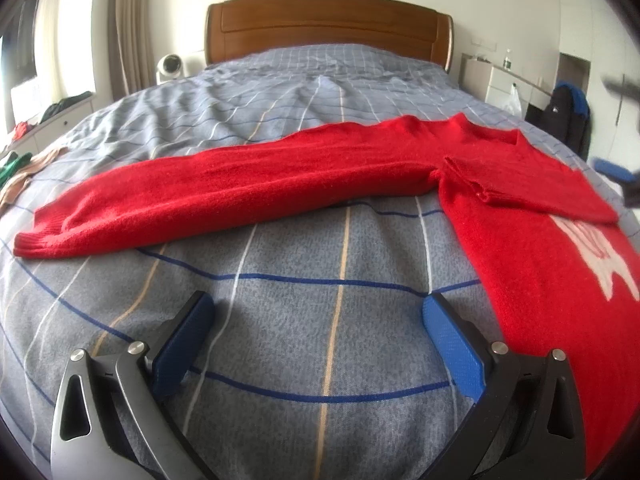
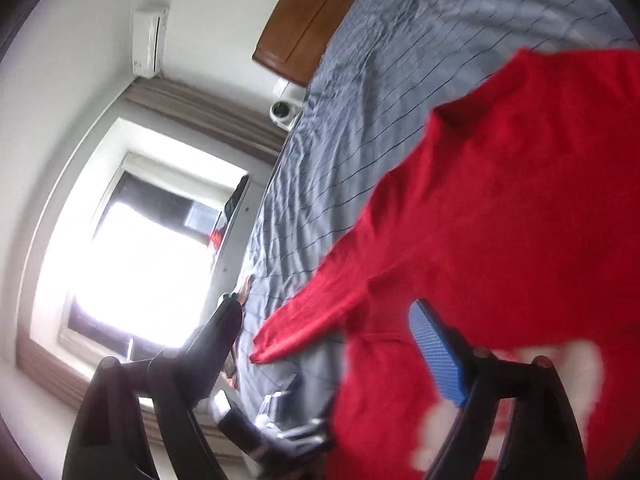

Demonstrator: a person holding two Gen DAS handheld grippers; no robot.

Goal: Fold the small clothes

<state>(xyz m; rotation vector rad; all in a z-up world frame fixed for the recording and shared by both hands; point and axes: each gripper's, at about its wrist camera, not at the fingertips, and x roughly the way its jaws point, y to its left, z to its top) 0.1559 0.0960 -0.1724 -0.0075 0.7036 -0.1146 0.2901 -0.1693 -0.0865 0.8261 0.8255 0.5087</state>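
Observation:
A red knit sweater [image 1: 500, 184] with a white pattern lies flat on the blue-grey checked bedspread [image 1: 280, 320]. One long sleeve [image 1: 200, 192] stretches out to the left; the other sleeve is folded over the chest. My left gripper [image 1: 316, 332] is open and empty, low over the bedspread just left of the sweater's side edge. My right gripper [image 2: 324, 344] is open and empty, tilted sideways above the sweater [image 2: 500, 220]; it shows blurred at the right edge of the left wrist view [image 1: 616, 172].
A wooden headboard [image 1: 328, 24] stands at the far end. Other clothes [image 1: 20, 172] lie at the bed's left edge. A nightstand [image 1: 492, 80] and a dark bag [image 1: 564, 116] stand to the right. A bright window [image 2: 132, 260] is on the left wall.

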